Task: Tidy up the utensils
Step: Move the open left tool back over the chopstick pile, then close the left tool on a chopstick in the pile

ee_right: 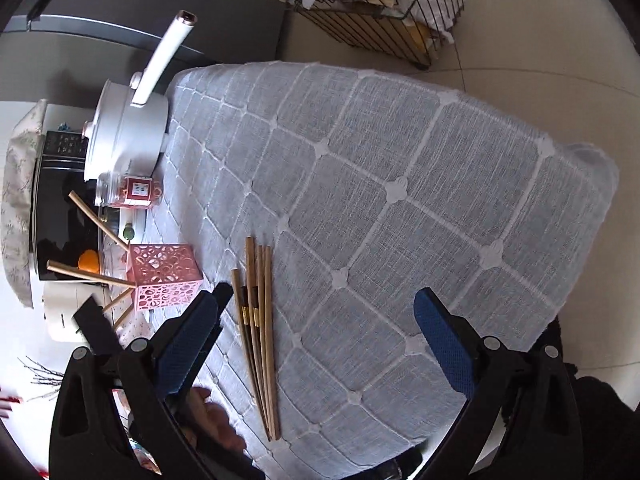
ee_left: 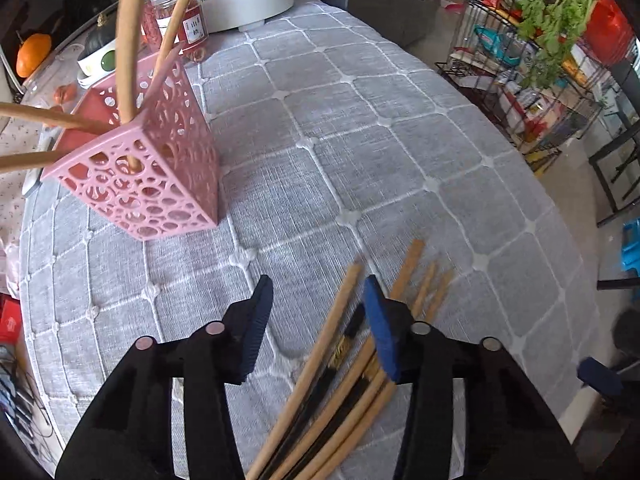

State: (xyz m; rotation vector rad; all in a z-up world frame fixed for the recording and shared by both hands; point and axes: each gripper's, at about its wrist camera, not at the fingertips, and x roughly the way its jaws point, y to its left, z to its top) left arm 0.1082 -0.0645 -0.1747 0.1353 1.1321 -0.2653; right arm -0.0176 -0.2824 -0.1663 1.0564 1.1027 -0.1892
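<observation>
Bundle of wooden chopsticks flat on grey quilted desk, long axis parallel to and just beside pink perforated holder, left hand-held gripper wide, empty, above bundle, right hand-held gripper wide, empty.

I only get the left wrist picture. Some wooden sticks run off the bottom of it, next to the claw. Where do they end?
Observer: In the right wrist view the loose chopsticks show whole. They lie in one bundle on the grey cloth, apart from the pink holder.
Operator: Is the other claw holding anything?
Observer: No. The right gripper is open and empty above the cloth.
Operator: What's behind the holder?
Observer: A black appliance, apparently a microwave, next to the white pot.
</observation>
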